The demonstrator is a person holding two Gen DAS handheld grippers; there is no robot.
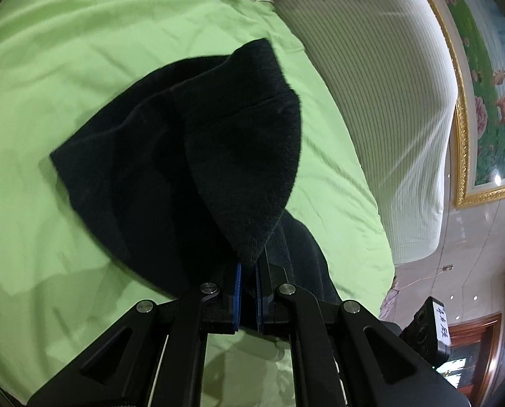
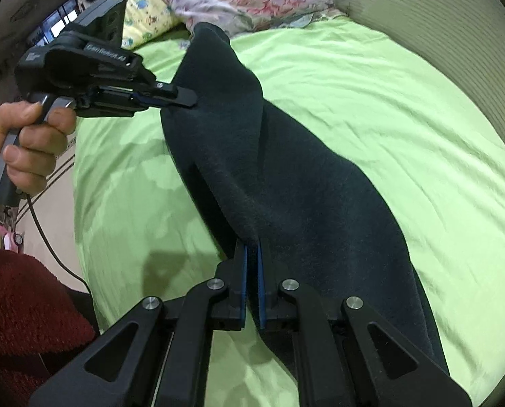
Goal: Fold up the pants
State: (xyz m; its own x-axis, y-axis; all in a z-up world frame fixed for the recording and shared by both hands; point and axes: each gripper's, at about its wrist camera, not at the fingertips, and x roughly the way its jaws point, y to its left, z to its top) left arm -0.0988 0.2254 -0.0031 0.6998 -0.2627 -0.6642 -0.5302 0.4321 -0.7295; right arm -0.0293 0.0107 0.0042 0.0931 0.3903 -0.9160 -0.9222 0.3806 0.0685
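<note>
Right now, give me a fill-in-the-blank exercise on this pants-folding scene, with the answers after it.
1. The pants are ____ in colour.
2. They lie on a bed sheet that is ____.
3. The left gripper and the right gripper are both shut on the ____.
4. The sleeve at the lower left of the right wrist view is ____.

Missing words: black; green; pants; red
</note>
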